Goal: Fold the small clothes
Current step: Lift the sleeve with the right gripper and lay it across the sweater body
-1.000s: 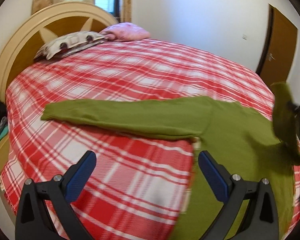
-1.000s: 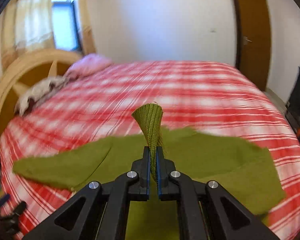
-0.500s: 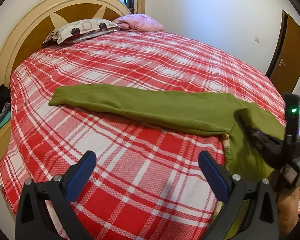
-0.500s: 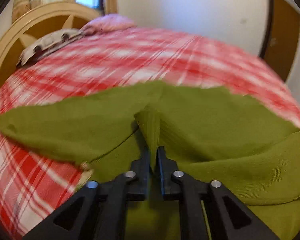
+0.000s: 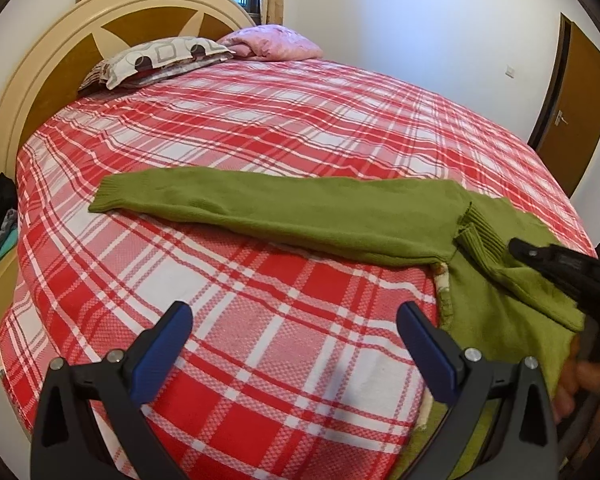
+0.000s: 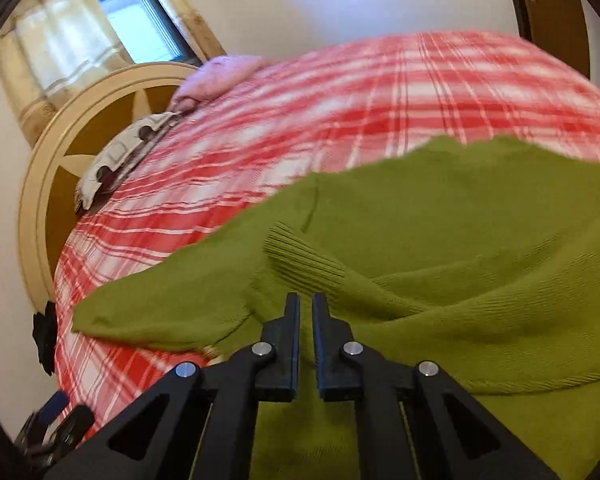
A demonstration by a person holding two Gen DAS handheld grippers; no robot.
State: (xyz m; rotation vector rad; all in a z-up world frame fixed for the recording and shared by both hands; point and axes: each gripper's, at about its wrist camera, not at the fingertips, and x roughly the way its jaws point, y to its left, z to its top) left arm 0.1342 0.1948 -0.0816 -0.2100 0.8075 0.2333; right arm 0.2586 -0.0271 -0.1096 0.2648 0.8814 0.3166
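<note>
**Green sweater on plaid bed**

Green sweater (image 5: 320,216) lay on the red plaid bed (image 5: 260,128), one sleeve stretched toward the headboard (image 5: 40,80), the other folded across the body (image 6: 480,240). Left tool (image 5: 294,344) stood spread wide above the bedspread, holding nothing. Right tool (image 6: 306,312) had just been closing, blades nearly together, no cloth between them. Two pillows (image 5: 160,58) by the headboard.

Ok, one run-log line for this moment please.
stage: sleeve fold | right gripper: shut, empty, cuff laid on green sweater | left gripper: open, over plaid bedspread
</note>
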